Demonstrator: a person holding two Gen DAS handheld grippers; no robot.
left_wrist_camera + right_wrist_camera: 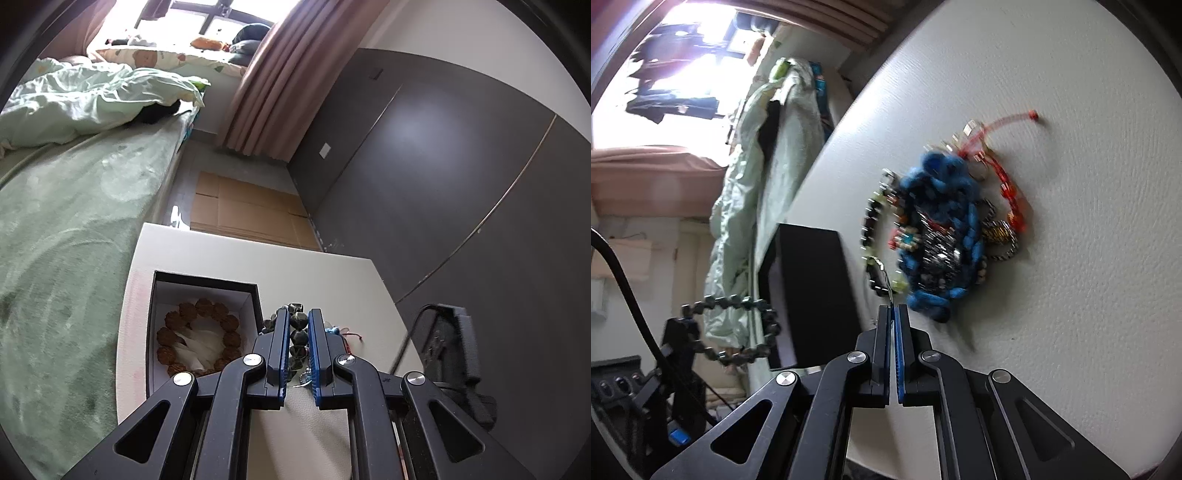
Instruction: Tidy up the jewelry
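Note:
My left gripper [298, 314] is shut on a dark green bead bracelet [298, 325] and holds it above the white table, just right of an open black box [255, 291]. A brown bead bracelet [199, 336] lies in that box on white paper. In the right wrist view the same dark bracelet [738, 328] hangs from the left gripper beside the black box [812, 288]. My right gripper [895, 308] is shut at the near edge of a jewelry pile [942, 229] with a blue braided piece, a black-and-yellow bead bracelet [875, 240] and a red cord [1008, 122]. Whether it pinches a strand I cannot tell.
The white table [240, 254] stands beside a bed with green covers [74, 221]. Flat cardboard [251, 214] lies on the floor beyond it. A dark wardrobe wall [461, 166] is to the right. A black device with a cable [450, 347] sits at the table's right edge.

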